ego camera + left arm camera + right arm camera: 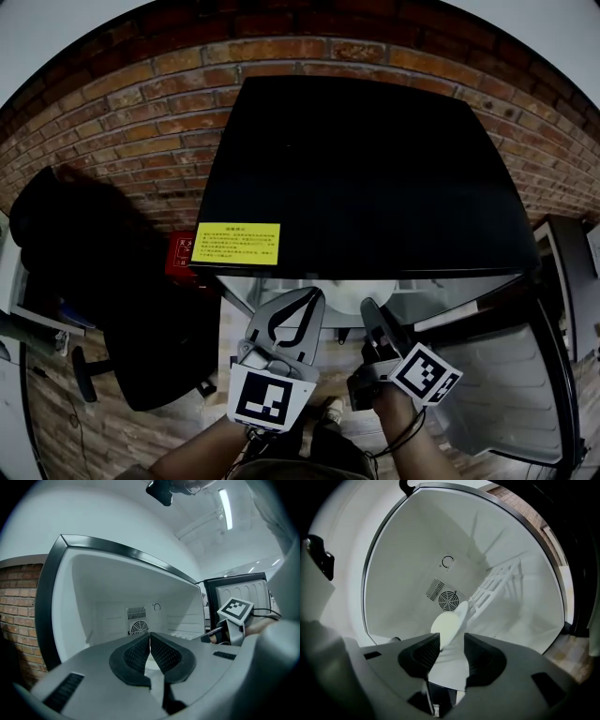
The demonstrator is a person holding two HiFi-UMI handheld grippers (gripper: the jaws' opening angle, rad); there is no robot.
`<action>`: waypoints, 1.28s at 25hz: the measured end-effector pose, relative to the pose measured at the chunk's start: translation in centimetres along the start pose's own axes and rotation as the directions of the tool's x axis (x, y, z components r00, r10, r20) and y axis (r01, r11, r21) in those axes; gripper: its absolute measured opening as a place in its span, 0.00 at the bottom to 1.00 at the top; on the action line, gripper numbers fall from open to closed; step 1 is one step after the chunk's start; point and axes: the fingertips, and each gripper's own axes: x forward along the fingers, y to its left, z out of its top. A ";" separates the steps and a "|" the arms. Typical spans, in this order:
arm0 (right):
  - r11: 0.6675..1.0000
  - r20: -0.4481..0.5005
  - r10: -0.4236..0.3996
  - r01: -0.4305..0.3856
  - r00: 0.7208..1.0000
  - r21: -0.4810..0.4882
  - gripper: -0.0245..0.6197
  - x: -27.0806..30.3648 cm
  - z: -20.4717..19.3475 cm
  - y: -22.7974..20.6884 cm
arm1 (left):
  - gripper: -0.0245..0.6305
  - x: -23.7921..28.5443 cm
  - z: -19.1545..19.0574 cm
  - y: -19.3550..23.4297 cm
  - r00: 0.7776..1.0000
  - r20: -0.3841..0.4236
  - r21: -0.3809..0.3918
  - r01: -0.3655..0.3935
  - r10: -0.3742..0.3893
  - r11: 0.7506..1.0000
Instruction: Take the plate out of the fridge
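Observation:
I look down on a black fridge (356,169) whose door (511,375) hangs open to the right. A white plate (361,293) lies inside on the fridge's white floor. In the right gripper view the plate (446,624) sits just beyond my right gripper (452,641). That gripper's jaws stand apart, and the pads touch nothing. My left gripper (150,637) is shut with its tips meeting and nothing held, and it points into the fridge cavity. Both grippers, left (312,298) and right (370,314), hover at the fridge's opening.
A round fan vent (448,600) marks the fridge's back wall, and a white wire rack (494,585) runs along one side. A yellow label (236,243) sits on the fridge's top. A black office chair (112,309) stands to the left before the brick wall (141,122).

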 end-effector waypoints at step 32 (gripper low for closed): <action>0.895 -0.003 -0.067 0.061 0.998 0.441 0.09 -0.7 -0.7 -0.3 | 0.07 -0.7 -0.6 -0.9 1.000 -0.007 -0.004 0.010 -0.010 1.000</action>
